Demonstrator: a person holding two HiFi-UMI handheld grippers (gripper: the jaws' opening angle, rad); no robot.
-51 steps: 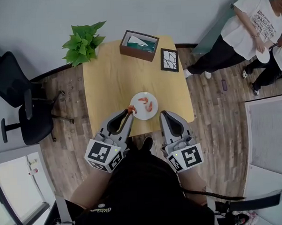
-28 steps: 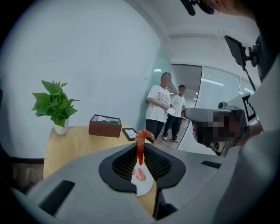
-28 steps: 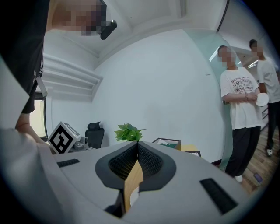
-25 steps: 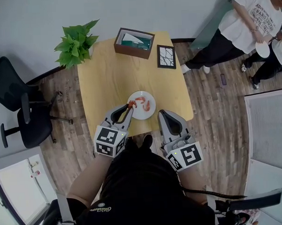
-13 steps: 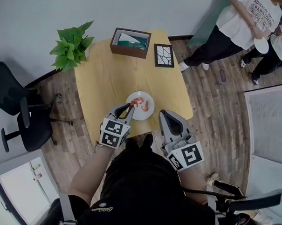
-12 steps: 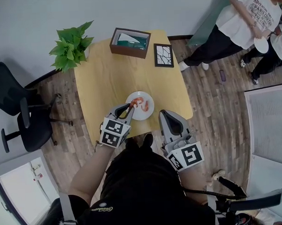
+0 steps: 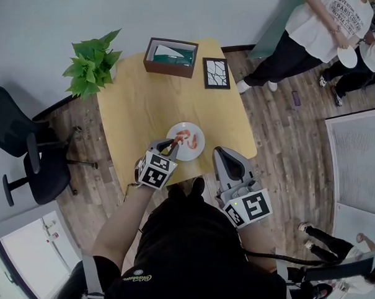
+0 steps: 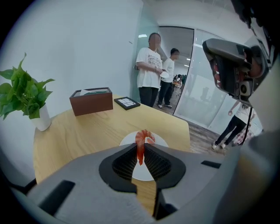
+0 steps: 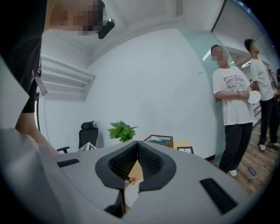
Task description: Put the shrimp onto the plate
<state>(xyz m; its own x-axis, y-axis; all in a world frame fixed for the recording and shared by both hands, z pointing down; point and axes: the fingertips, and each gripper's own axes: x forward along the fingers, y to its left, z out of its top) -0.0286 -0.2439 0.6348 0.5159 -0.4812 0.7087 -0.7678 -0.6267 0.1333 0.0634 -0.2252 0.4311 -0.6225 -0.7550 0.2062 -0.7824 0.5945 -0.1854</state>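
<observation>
My left tongs (image 8: 140, 145) are clamped on a shrimp (image 8: 140, 137), pinching its tail end so the curled body sticks up past the tips. They tilt downward over the near-left rim of the white plate (image 7: 189, 154), and the held shrimp hangs just above that edge of the plate. I cannot tell whether it touches the plate. Other shrimp (image 7: 192, 140) lie on the plate, towards its middle.

My right tongs (image 9: 137, 144) are pressed together with nothing between them. They hover off to the right of the plate, near the front edge of the worktop (image 7: 136, 111), well apart from the shrimp.

The plate sits near my edge of the wooden worktop. Beyond the plate, at the far edge, stands a brown box (image 7: 170, 57), and just right of the box lies a small framed picture (image 7: 216, 73). A potted plant (image 7: 89, 62) stands at the far left corner from the plate. A black office chair (image 7: 23, 153) is on the floor, well left of the plate.
</observation>
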